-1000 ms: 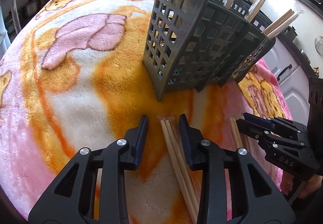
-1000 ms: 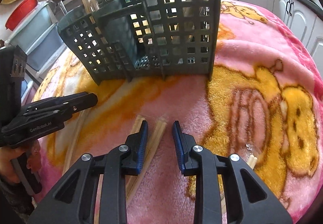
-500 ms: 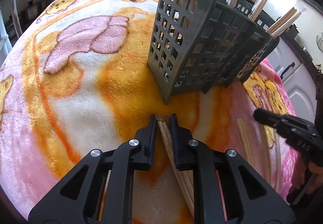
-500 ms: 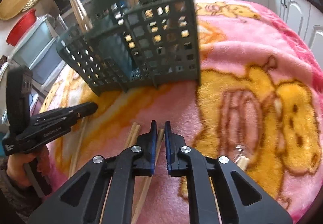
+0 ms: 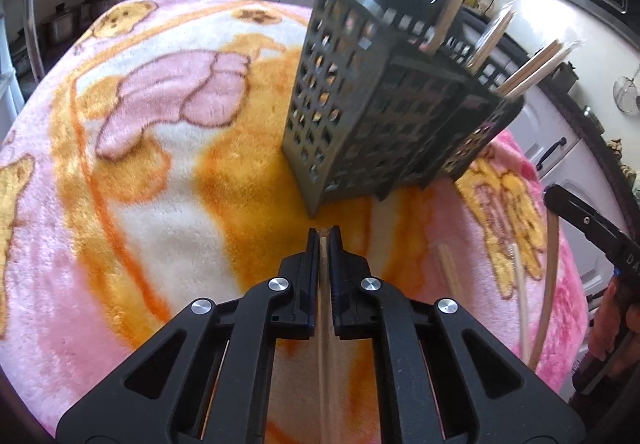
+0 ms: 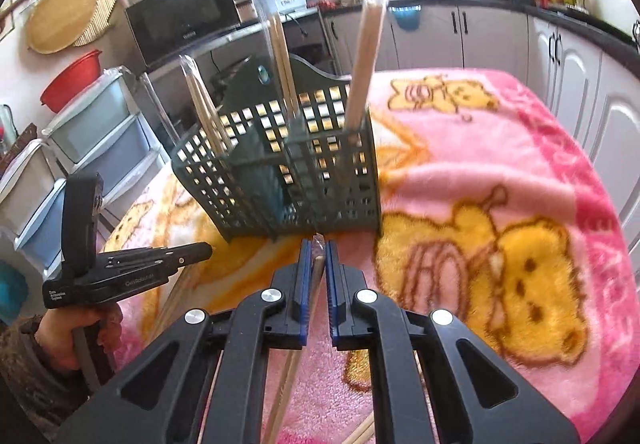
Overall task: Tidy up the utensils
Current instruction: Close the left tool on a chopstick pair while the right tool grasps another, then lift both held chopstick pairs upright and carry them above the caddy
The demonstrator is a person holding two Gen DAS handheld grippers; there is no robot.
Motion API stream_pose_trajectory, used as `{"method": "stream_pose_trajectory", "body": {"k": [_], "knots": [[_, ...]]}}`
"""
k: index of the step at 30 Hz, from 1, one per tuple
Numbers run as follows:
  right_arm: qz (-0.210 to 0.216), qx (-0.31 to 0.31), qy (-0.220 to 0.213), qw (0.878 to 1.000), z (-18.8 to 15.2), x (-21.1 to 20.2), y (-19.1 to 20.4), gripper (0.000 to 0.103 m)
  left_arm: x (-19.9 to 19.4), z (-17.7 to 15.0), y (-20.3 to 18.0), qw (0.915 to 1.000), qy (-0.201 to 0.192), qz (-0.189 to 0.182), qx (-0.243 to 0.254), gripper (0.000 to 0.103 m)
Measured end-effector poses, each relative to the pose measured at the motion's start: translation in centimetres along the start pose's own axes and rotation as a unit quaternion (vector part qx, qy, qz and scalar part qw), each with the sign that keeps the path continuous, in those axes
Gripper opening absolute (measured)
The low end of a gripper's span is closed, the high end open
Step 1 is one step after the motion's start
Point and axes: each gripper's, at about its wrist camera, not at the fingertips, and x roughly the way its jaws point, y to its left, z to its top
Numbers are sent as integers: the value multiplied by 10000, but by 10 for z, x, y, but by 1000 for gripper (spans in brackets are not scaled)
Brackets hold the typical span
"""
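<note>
Kitchen all around: white cabinets, dark counters, a microwave [image 6: 180,18] and stacked plastic drawers [image 6: 100,124] behind. Tabletop covered by a plush pink-and-orange cartoon-bear blanket [image 5: 132,172]. Near its middle, a dark green lattice utensil caddy [image 5: 384,116], several compartments, already stocked with wrapped chopstick pairs [image 6: 366,56] standing upright and leaning out at the top.

Step in hand, by the look of it: pick-up just made on both sides, carry to the caddy not yet done.

Left gripper [image 5: 324,240] clamped narrow on a chopstick pair [image 5: 323,324], the sticks running back under the fingers toward the camera, their end just showing at the fingertips. Caddy's near corner just ahead of the tips, apart from them.

Right gripper [image 6: 316,248] likewise squeezed tight on a wrapped chopstick pair [image 6: 318,272], the plastic end poking out past the tips, the rest trailing down and back. Caddy's front wall just beyond.

More loose chopsticks [image 5: 450,276] lying on the blanket between the two grippers, and some near the bottom edge in the right wrist view.

Next move likely calls for raising each pair above the caddy rim, tipping it toward vertical, and lining an end over a free compartment before releasing. Risk: long sticks held near one end may swing or catch on the lattice.
</note>
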Motion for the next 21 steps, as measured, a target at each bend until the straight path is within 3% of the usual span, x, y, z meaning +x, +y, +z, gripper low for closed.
{"method": "stream_pose_trajectory", "body": {"k": [21], "knots": [[141, -316, -563, 9978, 13, -46, 19, 6, -57, 21, -62, 9953, -662, -493, 515, 2]]}}
